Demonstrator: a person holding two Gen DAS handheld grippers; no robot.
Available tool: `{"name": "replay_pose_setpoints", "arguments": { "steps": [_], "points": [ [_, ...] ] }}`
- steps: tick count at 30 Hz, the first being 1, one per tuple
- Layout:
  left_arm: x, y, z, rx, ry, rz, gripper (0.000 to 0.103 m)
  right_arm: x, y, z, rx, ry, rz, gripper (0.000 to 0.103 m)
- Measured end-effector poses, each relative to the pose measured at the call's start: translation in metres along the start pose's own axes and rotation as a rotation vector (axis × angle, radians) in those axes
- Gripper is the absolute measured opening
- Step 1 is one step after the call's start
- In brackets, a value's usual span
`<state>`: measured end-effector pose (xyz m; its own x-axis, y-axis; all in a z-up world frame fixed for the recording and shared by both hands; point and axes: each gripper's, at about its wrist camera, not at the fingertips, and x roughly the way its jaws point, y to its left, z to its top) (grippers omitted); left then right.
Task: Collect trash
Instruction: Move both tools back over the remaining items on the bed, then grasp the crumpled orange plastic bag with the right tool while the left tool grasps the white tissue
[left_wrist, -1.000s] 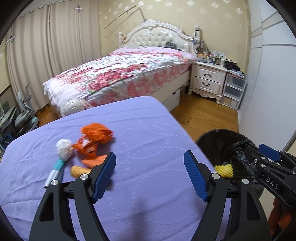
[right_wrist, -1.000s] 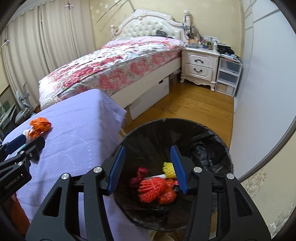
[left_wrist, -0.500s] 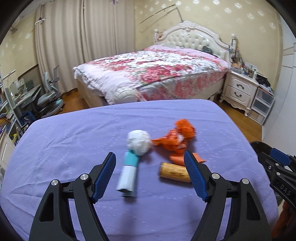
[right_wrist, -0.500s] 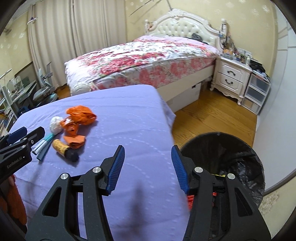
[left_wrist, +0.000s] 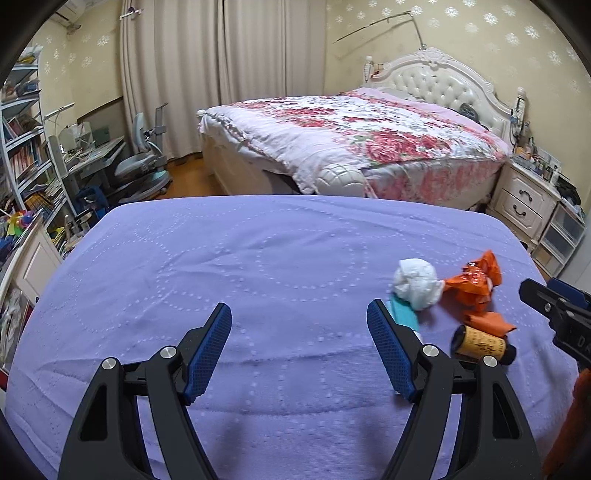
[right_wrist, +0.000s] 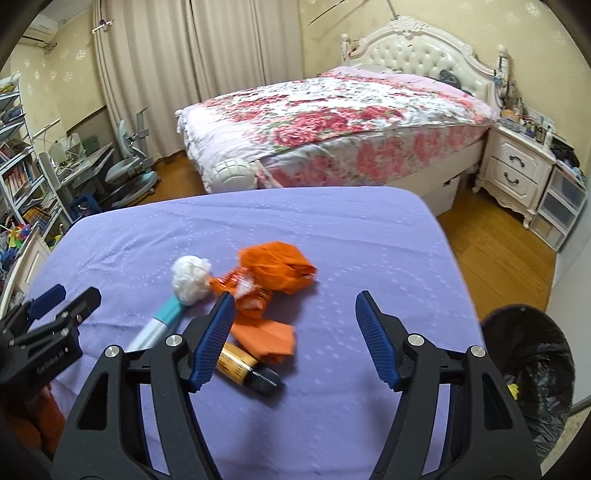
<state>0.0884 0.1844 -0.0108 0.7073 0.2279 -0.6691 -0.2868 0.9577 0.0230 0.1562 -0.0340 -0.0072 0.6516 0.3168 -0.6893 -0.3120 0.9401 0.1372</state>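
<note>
Trash lies in a cluster on the purple-covered table (left_wrist: 258, 258) (right_wrist: 351, 229): a white paper wad (left_wrist: 417, 282) (right_wrist: 190, 278), crumpled orange wrappers (left_wrist: 476, 282) (right_wrist: 277, 269), a teal-and-white tube (left_wrist: 404, 317) (right_wrist: 159, 323) and a small brown bottle with a dark cap (left_wrist: 480, 345) (right_wrist: 245, 367). My left gripper (left_wrist: 299, 349) hangs open over bare cloth, left of the cluster. My right gripper (right_wrist: 295, 338) has its jaws opening, nothing between them, its left finger over the bottle and wrappers. The black-lined bin (right_wrist: 532, 373) stands at the table's right.
A flowered bed (left_wrist: 351, 136) stands beyond the table, a white nightstand (right_wrist: 517, 173) and plastic drawers to its right. A desk, chair (left_wrist: 140, 162) and bookshelves fill the left side. Wooden floor (right_wrist: 495, 251) shows between table and nightstand.
Both grippers have swung left, away from the bin and over the table toward the trash cluster. The right jaws have spread wider. The left jaws stay as wide as before.
</note>
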Motion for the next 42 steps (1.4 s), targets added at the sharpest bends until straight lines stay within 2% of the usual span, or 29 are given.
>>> {"name": "replay_pose_setpoints", "arguments": {
  "steps": [5,14,15,16,19,23,30,36,42],
  "points": [
    [0.002,0.016,0.001,-0.019,-0.001,0.012,0.074,0.022,0.018,0.011,0.025,0.034,0.02,0.07],
    [0.007,0.026,0.002,-0.036,0.008,0.01,0.074,0.062,0.023,0.013,0.039,0.124,-0.042,0.072],
    [0.008,0.026,0.002,-0.035,0.008,0.007,0.074,0.064,0.023,0.012,0.04,0.136,-0.039,0.069],
    [0.008,0.025,0.002,-0.034,0.009,0.004,0.074,0.066,0.021,0.011,0.046,0.143,-0.028,0.059],
    [0.012,0.021,0.004,-0.032,0.012,-0.005,0.074,0.066,0.017,0.009,0.057,0.146,-0.016,0.053],
    [0.014,0.014,0.007,-0.024,0.015,-0.021,0.074,0.059,0.011,0.011,0.06,0.124,-0.008,0.051],
    [0.015,-0.01,0.016,0.006,0.012,-0.058,0.074,0.047,-0.008,0.013,0.038,0.092,-0.058,0.05],
    [0.023,-0.036,0.021,0.043,0.031,-0.101,0.074,0.043,-0.037,0.009,0.021,0.099,-0.117,0.05],
    [0.041,-0.058,0.022,0.084,0.081,-0.122,0.074,0.046,-0.049,0.002,-0.012,0.12,-0.115,0.051]
  ]
}}
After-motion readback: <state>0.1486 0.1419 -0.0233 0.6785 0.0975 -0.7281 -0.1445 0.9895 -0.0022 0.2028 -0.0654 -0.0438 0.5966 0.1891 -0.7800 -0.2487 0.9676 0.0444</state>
